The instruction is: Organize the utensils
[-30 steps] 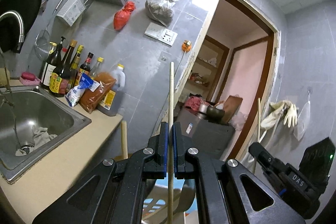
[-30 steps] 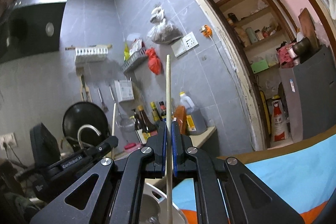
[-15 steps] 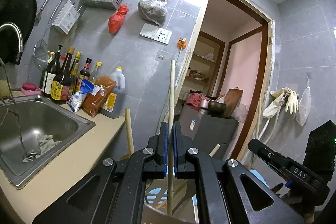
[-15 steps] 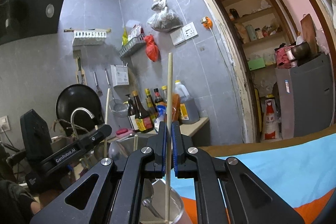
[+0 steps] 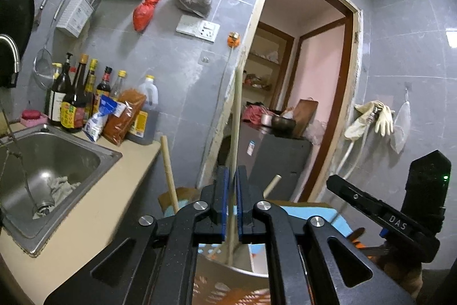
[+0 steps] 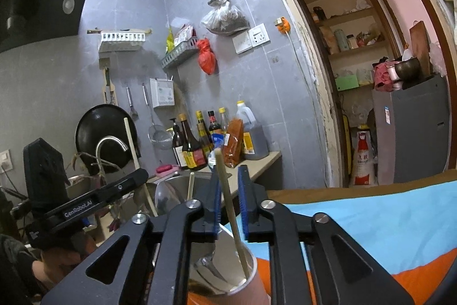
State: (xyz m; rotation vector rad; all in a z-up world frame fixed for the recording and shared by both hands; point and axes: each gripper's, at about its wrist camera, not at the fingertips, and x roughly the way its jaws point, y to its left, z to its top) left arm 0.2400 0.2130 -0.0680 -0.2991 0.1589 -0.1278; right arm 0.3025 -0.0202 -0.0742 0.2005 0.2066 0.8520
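Two black grippers point nearly level over a steel utensil cup (image 6: 228, 280). Right gripper (image 6: 230, 200) has just opened — its pale wooden chopstick (image 6: 230, 212) leans loose into the cup. Left gripper (image 5: 232, 203), also just parting, loosely flanks another wooden chopstick (image 5: 235, 133).

Each fisheye looks forward, near level, close along its own hand-held gripper, both sharing the bottles (image 5: 77, 102) (image 6: 197, 142), doorway (image 5: 308, 82) (image 6: 371, 47) and holder directly below.
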